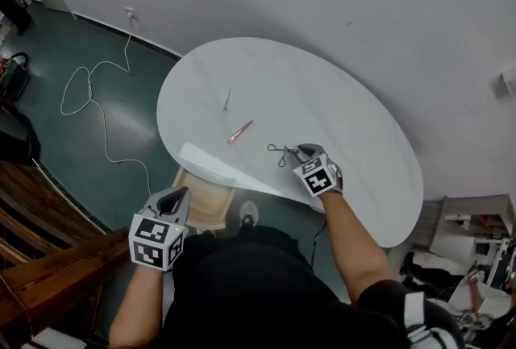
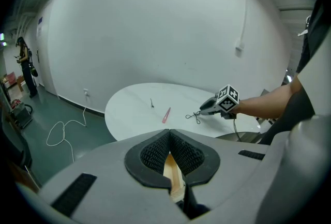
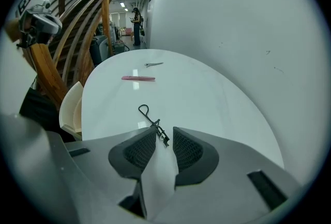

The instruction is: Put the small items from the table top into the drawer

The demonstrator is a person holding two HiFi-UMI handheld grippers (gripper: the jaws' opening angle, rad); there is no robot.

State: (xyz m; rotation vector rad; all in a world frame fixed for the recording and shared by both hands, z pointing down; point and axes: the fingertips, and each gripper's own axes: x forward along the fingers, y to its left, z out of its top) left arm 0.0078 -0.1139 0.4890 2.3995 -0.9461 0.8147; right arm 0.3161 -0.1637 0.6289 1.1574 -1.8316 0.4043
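Below the near edge of the white bench (image 1: 339, 105), the left tool (image 1: 173, 196) hangs with its jaws closed together on nothing, just beside the open wooden drawer (image 1: 208, 198) under that edge. On the bench top lie small tweezers (image 1: 227, 100) toward its far-left side, a pink file (image 1: 239, 132) nearer the middle, and a black eyelash curler (image 1: 280, 152) by the near edge. There the right tool (image 1: 305, 151) has its jaws slightly parted, with the curler's end between them.
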